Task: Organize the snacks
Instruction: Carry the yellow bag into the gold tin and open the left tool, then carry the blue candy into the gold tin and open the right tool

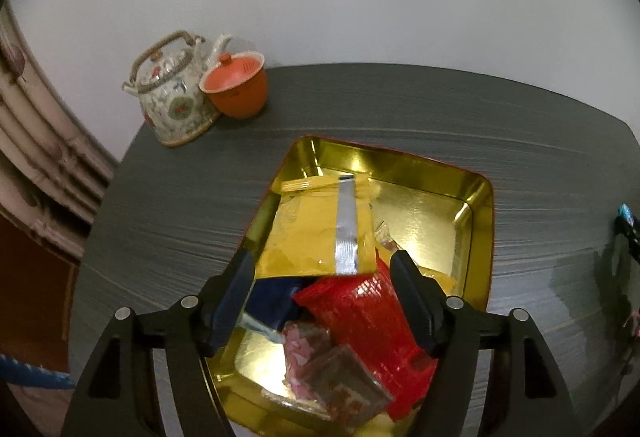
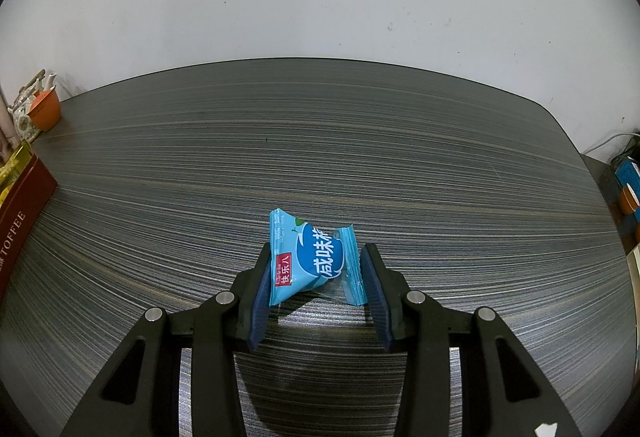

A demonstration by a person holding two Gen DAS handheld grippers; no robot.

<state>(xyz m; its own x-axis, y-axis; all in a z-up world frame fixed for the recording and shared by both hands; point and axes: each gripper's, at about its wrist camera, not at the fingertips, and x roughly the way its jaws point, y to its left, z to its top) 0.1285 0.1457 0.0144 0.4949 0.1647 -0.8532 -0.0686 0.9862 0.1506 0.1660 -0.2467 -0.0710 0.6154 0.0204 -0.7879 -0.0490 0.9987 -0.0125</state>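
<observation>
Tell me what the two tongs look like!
Both tongs, left and right, look alike: black angular frames with cut-out holes, round silver pins at the joints, and two flat fingers lined with dark blue pads. No cables, markings, hands or sleeves show.

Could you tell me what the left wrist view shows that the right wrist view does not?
Only the left wrist view shows the tin's gold inside, holding a yellow packet, a red packet and smaller snacks, under the open left gripper.

Only the right wrist view shows the blue packet on the table, between the fingers of the right gripper, plus the tin's red TOFFEE side.

Both show the table, tin, teapot and orange cup.
</observation>
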